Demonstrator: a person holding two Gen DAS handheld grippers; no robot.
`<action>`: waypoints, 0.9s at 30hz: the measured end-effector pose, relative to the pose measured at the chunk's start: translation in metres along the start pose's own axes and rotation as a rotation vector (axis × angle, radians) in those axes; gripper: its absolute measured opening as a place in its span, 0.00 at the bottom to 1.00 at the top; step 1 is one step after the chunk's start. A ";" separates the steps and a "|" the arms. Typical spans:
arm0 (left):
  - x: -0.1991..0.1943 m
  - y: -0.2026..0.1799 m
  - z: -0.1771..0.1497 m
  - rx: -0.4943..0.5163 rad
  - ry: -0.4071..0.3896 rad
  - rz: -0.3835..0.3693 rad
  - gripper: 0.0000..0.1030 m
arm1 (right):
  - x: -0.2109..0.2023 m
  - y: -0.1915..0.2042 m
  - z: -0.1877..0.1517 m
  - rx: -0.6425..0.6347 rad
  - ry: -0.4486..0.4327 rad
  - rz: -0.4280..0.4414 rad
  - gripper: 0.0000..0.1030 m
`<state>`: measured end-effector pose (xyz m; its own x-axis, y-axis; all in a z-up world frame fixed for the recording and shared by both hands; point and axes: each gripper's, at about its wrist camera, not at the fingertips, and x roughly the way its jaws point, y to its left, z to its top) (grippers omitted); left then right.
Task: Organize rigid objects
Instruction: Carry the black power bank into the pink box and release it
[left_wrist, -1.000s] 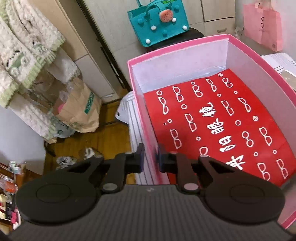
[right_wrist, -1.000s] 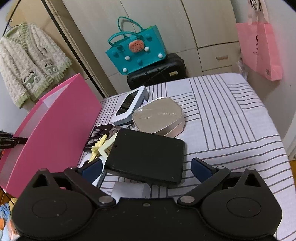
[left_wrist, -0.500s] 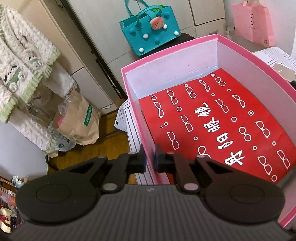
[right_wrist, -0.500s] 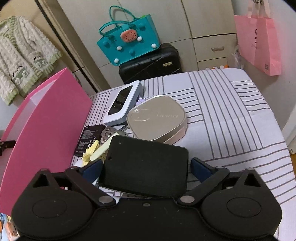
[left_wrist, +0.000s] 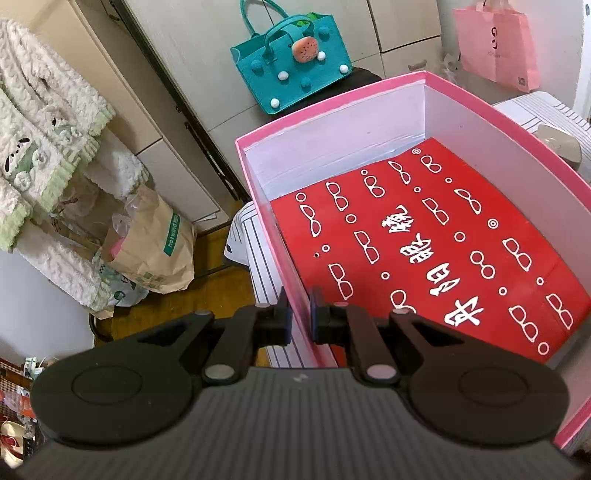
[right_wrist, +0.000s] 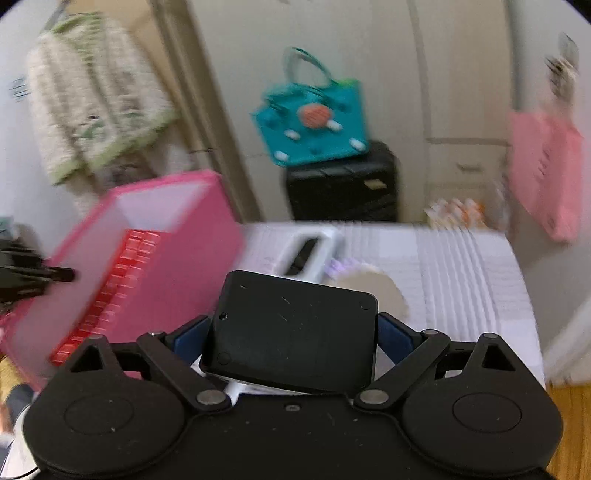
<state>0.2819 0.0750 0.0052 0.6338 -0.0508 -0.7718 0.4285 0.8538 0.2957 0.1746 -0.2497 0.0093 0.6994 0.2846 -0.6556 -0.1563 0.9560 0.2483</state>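
Observation:
A pink box (left_wrist: 332, 114) with white inner walls stands on the striped cover, a red printed sheet (left_wrist: 443, 240) lying flat on its bottom. My left gripper (left_wrist: 299, 314) is shut on the box's left wall, one pad inside and one outside. In the right wrist view, my right gripper (right_wrist: 291, 328) is shut on a flat black case (right_wrist: 295, 325), held by its two side edges and lifted above the striped surface. The same pink box (right_wrist: 184, 266) is to the left of the case, and the left gripper (right_wrist: 33, 277) shows at its far side. This view is blurred.
On the striped cover (right_wrist: 461, 266) behind the case lie a white device (right_wrist: 306, 251) and a beige rounded case (right_wrist: 369, 288). A teal bag (right_wrist: 314, 122) sits on a black suitcase (right_wrist: 343, 184). A pink bag (right_wrist: 546, 166) hangs at right; a paper bag (left_wrist: 147, 243) stands on the floor.
My right gripper closed on the black case and lifted it off the pile, rising and rolling. The left gripper kept its hold on the box wall.

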 end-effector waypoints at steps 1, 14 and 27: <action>0.001 0.000 0.000 -0.004 0.007 -0.003 0.09 | -0.002 0.009 0.008 -0.014 0.007 0.042 0.94; 0.002 0.020 -0.005 -0.073 0.010 -0.081 0.09 | 0.096 0.132 0.093 -0.112 0.277 0.319 0.94; 0.005 0.024 -0.005 -0.090 0.012 -0.110 0.09 | 0.219 0.161 0.098 -0.077 0.486 0.155 0.95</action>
<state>0.2921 0.0982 0.0058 0.5783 -0.1409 -0.8035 0.4350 0.8865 0.1576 0.3712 -0.0407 -0.0245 0.2620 0.4066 -0.8752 -0.2960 0.8971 0.3282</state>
